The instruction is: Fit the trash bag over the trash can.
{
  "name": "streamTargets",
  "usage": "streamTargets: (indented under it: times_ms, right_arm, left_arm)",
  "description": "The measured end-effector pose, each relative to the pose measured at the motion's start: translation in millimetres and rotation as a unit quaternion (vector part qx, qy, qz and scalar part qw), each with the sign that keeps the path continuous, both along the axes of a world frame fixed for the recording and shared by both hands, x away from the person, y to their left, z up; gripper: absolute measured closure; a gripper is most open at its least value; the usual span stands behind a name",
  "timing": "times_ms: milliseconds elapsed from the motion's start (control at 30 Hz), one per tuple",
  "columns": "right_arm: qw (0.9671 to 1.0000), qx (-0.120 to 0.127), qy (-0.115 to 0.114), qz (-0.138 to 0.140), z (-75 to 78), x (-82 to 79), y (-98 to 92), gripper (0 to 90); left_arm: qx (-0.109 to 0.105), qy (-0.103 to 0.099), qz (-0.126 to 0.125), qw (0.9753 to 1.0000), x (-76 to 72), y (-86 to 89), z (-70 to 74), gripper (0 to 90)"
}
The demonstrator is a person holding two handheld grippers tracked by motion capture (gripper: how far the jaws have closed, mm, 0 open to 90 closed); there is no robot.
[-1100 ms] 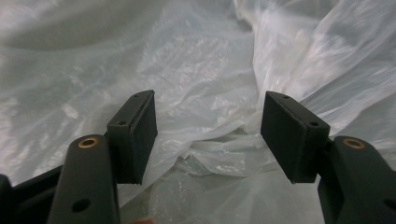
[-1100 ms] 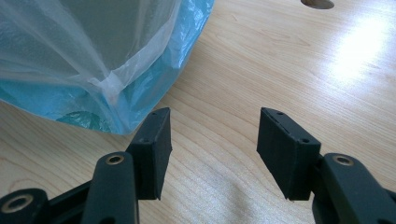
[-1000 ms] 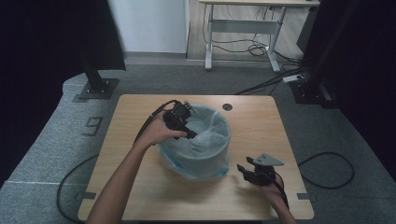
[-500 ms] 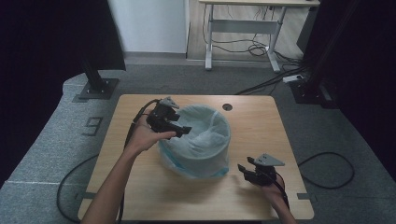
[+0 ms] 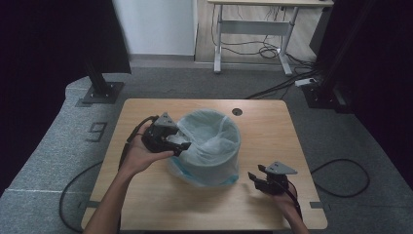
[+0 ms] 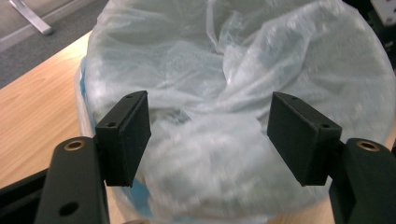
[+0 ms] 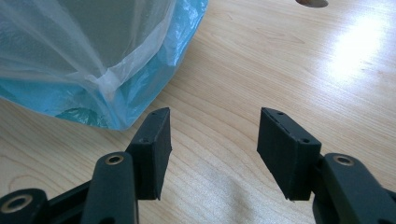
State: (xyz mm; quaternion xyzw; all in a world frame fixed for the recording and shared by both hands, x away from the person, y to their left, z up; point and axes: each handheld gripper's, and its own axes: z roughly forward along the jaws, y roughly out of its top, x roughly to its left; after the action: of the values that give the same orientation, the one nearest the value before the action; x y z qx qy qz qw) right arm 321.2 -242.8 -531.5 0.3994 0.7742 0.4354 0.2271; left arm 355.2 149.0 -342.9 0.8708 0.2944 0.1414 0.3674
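The bin's (image 5: 207, 165) walls are being veiled by the bag (image 5: 214, 134) mid-table (image 5: 272, 126). The left gripper (image 5: 181, 145) is being held wide open, empty, at its rim; the right gripper (image 5: 254, 175) likewise, beside its base.

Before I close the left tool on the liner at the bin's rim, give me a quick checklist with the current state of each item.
1. Left tool open: ok, jaws wide apart.
2. Liner film between its jaws: cannot tell; the bag bulges just beyond the pads.
3. Bag draped over the bin rim: ok, film hangs down the outside.
4. Right tool free: ok, open, holding nothing, over bare table.
5. Right tool steadying the bin: not ok, it sits apart from it.
6. Bin upright: ok.
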Motion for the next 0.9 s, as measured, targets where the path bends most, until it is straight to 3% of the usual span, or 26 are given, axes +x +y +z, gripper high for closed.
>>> streamTargets:
  times_ms: [167, 600, 733, 900]
  right_arm:
    - [1.0, 0.001, 0.003, -0.001, -1.1, -0.3, 0.3, 43.6]
    - [1.0, 0.0, 0.007, 0.004, -4.2, -0.4, 4.8, 43.5]
    - [1.0, 0.0, 0.008, 0.003, -4.5, -0.4, 4.4, 43.5]
    - [1.0, -0.002, 0.009, 0.003, -5.3, -0.2, 5.2, 43.5]
  left_arm:
    - [0.003, -0.01, 0.01, 0.9999, -13.5, 13.7, -6.6, 30.2]
    - [-0.039, -0.012, 0.027, 0.9988, -35.1, 51.5, -22.4, 30.0]
    - [-0.05, 0.0, 0.025, 0.9984, -41.1, 61.5, -35.3, 29.8]
    - [-0.044, 0.013, 0.028, 0.9986, -46.3, 68.4, -57.0, 29.3]
